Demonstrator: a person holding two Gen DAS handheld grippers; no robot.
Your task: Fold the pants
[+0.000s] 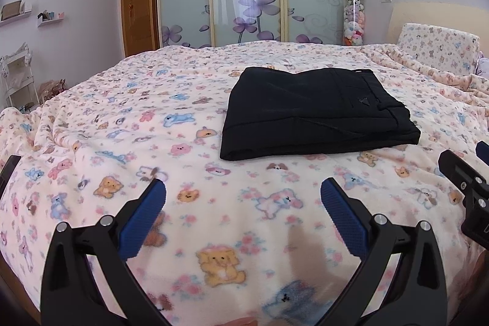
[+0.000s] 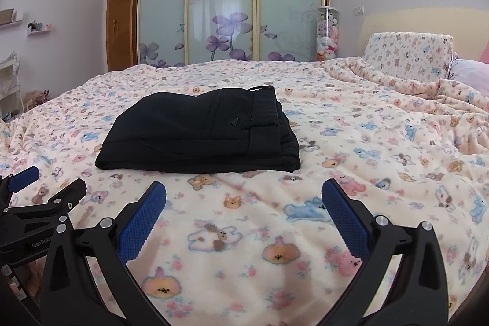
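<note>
Black pants (image 1: 314, 112) lie folded into a compact rectangle on the bed, waistband at the right side; they also show in the right wrist view (image 2: 201, 132). My left gripper (image 1: 243, 191) is open and empty, held above the blanket in front of the pants and a little to their left. My right gripper (image 2: 243, 194) is open and empty, in front of the pants and a little to their right. The right gripper's side shows at the right edge of the left wrist view (image 1: 467, 185); the left gripper shows at the left edge of the right wrist view (image 2: 36, 203).
The bed is covered by a pink blanket (image 1: 122, 142) printed with cartoon animals. A patterned pillow (image 2: 406, 54) leans on the headboard at the right. Sliding wardrobe doors (image 2: 229, 5) stand behind the bed, with a wooden door (image 1: 136, 11) and shelves at the left.
</note>
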